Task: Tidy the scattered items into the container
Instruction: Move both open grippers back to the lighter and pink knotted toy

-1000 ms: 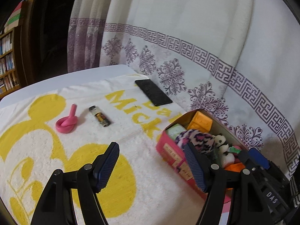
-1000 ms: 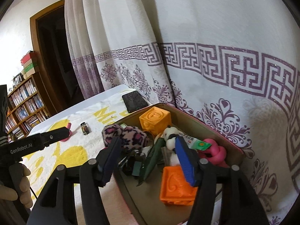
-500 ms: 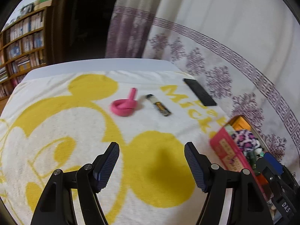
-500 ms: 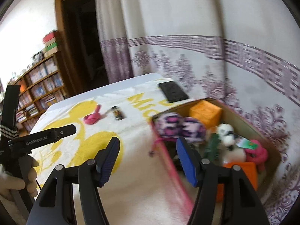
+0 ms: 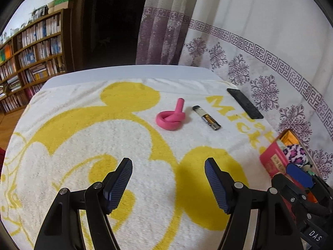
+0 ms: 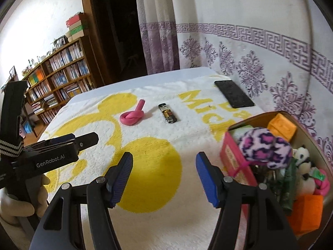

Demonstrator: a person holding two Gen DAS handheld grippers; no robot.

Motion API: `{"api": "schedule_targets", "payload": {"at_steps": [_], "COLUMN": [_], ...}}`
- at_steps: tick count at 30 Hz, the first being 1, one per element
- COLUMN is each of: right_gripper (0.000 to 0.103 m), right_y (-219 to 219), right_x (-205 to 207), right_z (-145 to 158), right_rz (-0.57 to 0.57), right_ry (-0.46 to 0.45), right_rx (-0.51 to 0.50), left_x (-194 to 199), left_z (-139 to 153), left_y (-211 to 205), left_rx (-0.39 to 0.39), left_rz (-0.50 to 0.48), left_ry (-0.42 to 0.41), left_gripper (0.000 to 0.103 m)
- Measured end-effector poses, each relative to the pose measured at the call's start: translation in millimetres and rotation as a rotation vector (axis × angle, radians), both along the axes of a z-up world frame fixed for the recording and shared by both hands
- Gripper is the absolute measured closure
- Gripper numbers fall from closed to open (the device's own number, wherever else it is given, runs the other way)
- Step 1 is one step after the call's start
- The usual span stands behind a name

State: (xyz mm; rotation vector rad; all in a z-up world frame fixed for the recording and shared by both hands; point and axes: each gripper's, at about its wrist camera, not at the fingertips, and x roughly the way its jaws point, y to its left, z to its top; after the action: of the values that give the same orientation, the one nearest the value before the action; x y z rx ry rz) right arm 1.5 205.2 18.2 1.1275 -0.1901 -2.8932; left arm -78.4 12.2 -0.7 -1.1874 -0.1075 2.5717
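Still out on the towel: three loose items, box at right edge already packed w/ toys. Phone, biggest, lies flat near far right corner by the curtain; prob. rigid, slick, thin, fragile-ish, so take it across the short width, maybe tip an edge up first. Pink loop mid-towel looks soft, light, rubbery; pinch the coil or the stub sticking up. Lighter just right of loop, not touching; small, hard, smooth, may roll, grip across the body. Left gripper partly spread, empty, over yellow print, well short of items. Right gripper same, nothing between pads, just beside box.
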Motion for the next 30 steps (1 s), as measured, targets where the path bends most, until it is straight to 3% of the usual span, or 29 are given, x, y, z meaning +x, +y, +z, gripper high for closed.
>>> {"api": "schedule_targets", "payload": {"at_steps": [30], "right_gripper": [0.036], "right_y": [-13], "right_x": [-91], "right_z": [-19], "right_rz": [0.023], "right_ry": [-0.086], "right_rx": [0.023], "left_x": [-32], "left_z": [-11], "left_y": [2], "left_rx": [-0.122], "left_rz": [-0.004], "left_ry": [-0.013], "left_gripper": [0.03]}}
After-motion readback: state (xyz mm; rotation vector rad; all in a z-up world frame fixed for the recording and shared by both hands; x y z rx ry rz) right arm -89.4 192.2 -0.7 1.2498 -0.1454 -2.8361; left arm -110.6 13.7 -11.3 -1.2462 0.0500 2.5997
